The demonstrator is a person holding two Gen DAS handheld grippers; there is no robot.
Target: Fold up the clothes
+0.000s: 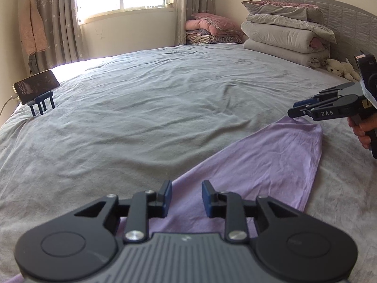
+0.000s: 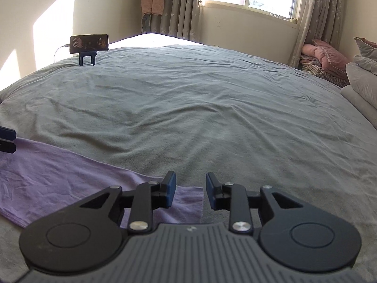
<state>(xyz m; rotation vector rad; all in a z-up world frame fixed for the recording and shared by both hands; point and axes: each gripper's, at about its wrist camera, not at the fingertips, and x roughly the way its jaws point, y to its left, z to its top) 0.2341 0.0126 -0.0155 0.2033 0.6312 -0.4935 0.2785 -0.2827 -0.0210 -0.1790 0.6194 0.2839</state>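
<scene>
A lilac garment (image 1: 259,165) lies flat on the grey bed sheet (image 1: 153,108), folded into a long strip. My left gripper (image 1: 186,198) is open and empty, hovering over one end of the garment. My right gripper (image 2: 190,193) is open and empty above the other end of the garment (image 2: 59,176), at its corner. The right gripper also shows in the left wrist view (image 1: 304,112), at the garment's far end. The left gripper's fingertips (image 2: 8,141) show at the left edge of the right wrist view.
A phone on a blue stand (image 1: 37,89) sits at the bed's far left corner. Folded grey quilts (image 1: 287,35) and a white plush toy (image 1: 341,69) lie by the headboard. A pile of pink bedding (image 1: 212,30) sits near the window.
</scene>
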